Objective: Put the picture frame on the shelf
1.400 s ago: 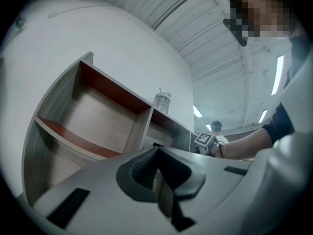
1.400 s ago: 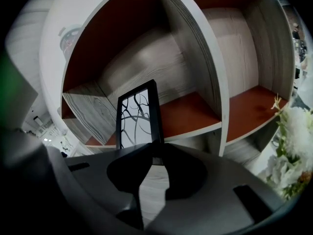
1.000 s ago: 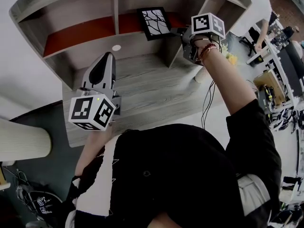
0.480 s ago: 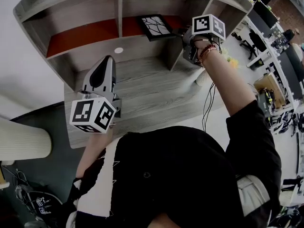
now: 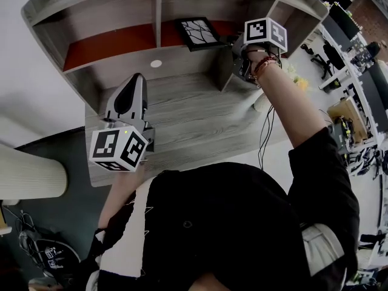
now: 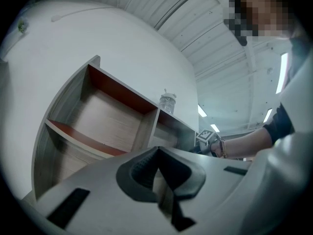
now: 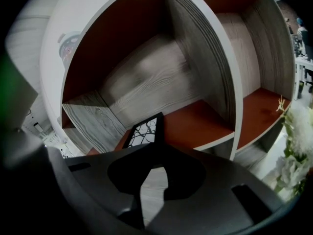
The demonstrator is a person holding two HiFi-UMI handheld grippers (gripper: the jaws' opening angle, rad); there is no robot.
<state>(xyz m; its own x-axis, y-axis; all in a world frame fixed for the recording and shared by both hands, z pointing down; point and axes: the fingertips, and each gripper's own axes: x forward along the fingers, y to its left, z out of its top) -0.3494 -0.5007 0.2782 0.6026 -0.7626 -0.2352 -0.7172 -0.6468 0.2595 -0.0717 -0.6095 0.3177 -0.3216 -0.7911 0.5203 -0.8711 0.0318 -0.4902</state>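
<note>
- Right now my right hand-held gripper point(image 5: 230, 41) reaches into the shelf point(image 5: 159, 17). Its jaws have just been closing a little, and they are narrowly set and clamped on one edge of the picture frame point(image 5: 197, 33).
- I hold the frame by the edge so that the picture side stays uncovered and faces out of the compartment.
- The picture frame sits inside the compartment to the right of the upright divider, tilted over the red-brown board point(image 5: 109, 41). I cannot tell whether its lower edge already rests on that board.
- In the right gripper view the frame's point(image 7: 144, 130) near corner lies right at my jaw tips point(image 7: 157, 147), so I judge the grip is meant to last until the frame stands by itself.
- My left hand-held gripper point(image 5: 135, 77) hangs over the table point(image 5: 188, 114), well apart from the frame. Its jaws are pressed together with nothing between them point(image 6: 155, 150), since this placing needs only one hand.
- As for writing, I can read none: no brand and no label.
- The marker cubes point(image 5: 118, 148) carry only black-and-white square patterns.
- The picture shows black branching lines on white.
</note>
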